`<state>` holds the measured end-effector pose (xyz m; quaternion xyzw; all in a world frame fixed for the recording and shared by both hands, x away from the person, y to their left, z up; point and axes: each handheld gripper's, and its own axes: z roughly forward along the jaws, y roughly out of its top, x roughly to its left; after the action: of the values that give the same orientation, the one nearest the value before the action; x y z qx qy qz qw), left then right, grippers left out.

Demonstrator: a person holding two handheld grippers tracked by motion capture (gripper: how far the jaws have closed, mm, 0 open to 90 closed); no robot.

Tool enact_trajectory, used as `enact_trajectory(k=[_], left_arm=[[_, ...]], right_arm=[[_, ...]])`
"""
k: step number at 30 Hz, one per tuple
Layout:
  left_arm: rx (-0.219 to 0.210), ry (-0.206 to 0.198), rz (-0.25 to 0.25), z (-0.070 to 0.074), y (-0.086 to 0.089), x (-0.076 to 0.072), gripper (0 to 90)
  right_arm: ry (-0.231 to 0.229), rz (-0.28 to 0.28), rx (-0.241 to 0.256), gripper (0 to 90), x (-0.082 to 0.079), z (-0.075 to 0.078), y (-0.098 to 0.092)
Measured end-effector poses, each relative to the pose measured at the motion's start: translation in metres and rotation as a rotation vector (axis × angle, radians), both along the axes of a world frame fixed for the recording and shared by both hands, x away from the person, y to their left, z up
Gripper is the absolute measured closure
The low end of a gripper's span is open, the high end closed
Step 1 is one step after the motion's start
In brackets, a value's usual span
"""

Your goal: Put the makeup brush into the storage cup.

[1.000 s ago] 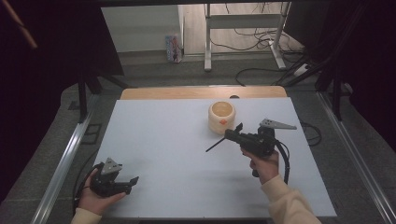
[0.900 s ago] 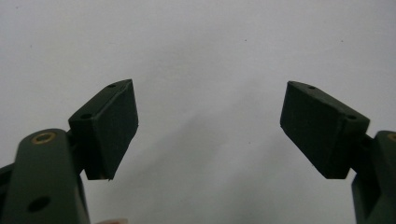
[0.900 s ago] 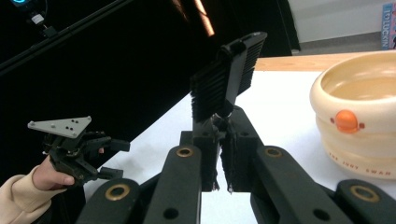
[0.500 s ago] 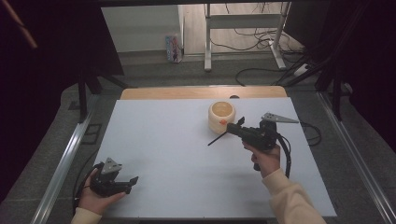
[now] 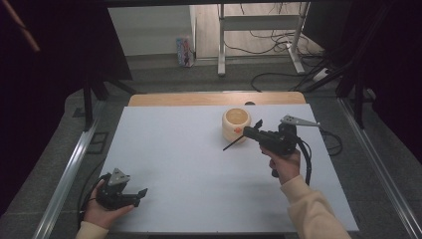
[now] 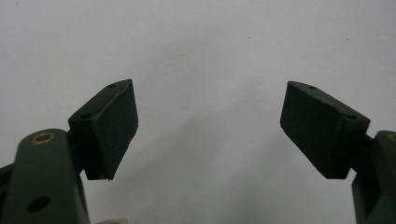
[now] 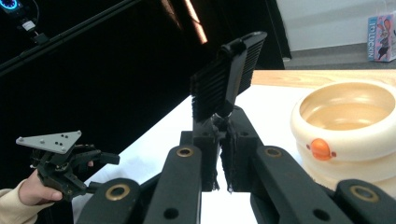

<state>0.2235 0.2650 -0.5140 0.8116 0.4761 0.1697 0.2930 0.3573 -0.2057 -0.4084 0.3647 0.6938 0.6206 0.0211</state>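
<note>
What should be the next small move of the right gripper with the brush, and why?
Probably move the brush a little sideways over the bowl's open top and lower its bristles inside. The right gripper is shut on the brush, held beside the cream bowl and outside it. The left gripper rests open at the table's near corner, far from the bowl.
</note>
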Motion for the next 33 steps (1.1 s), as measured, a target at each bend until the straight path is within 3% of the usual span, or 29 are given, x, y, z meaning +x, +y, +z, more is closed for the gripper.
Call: enact_trajectory(k=[33], left_arm=[[0.004,0.003,-0.009,-0.001,0.0,0.001,19.9]], right_arm=[[-0.033,-0.091,-0.042,84.9,0.047,0.029,-0.011]])
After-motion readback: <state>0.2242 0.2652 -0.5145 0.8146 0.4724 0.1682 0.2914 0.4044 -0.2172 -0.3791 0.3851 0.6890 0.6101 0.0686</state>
